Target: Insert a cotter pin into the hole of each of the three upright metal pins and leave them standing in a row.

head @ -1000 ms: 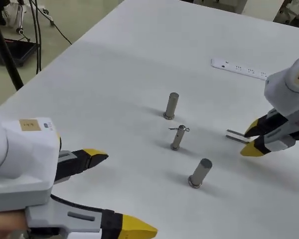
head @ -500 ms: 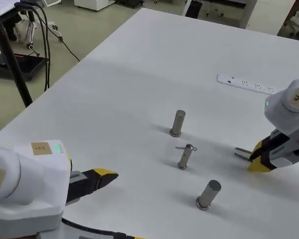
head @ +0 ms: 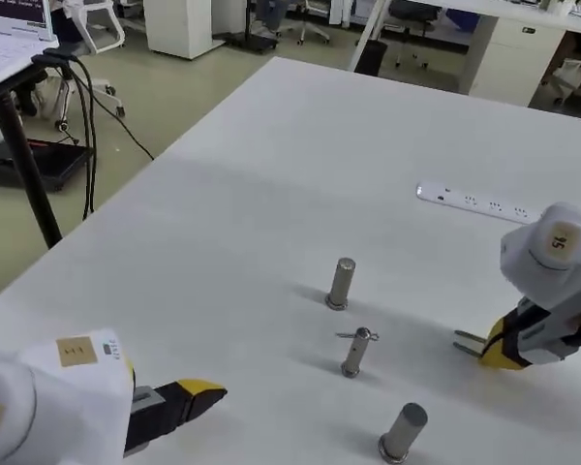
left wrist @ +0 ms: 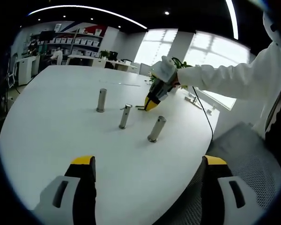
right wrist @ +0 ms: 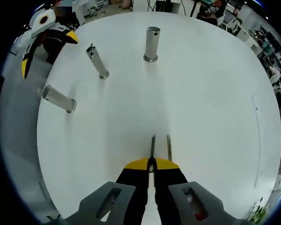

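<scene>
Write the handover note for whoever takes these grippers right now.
Left gripper: open, empty, near the table edge.
Right gripper: shut on a cotter pin on the table, right of the row; a second cotter pin seems to lie alongside.
Far pin, middle pin and near pin stand upright in a row.
Done: the middle pin carries a fitted cotter pin.
To do: far and near pins, both bare.

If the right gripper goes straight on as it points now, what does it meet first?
Probably the bare upright grey metal pin at the row's end, nearly in line with the right gripper and the thin metal cotter pin in its shut tongs. Only white table lies between, though depth is unclear.
</scene>
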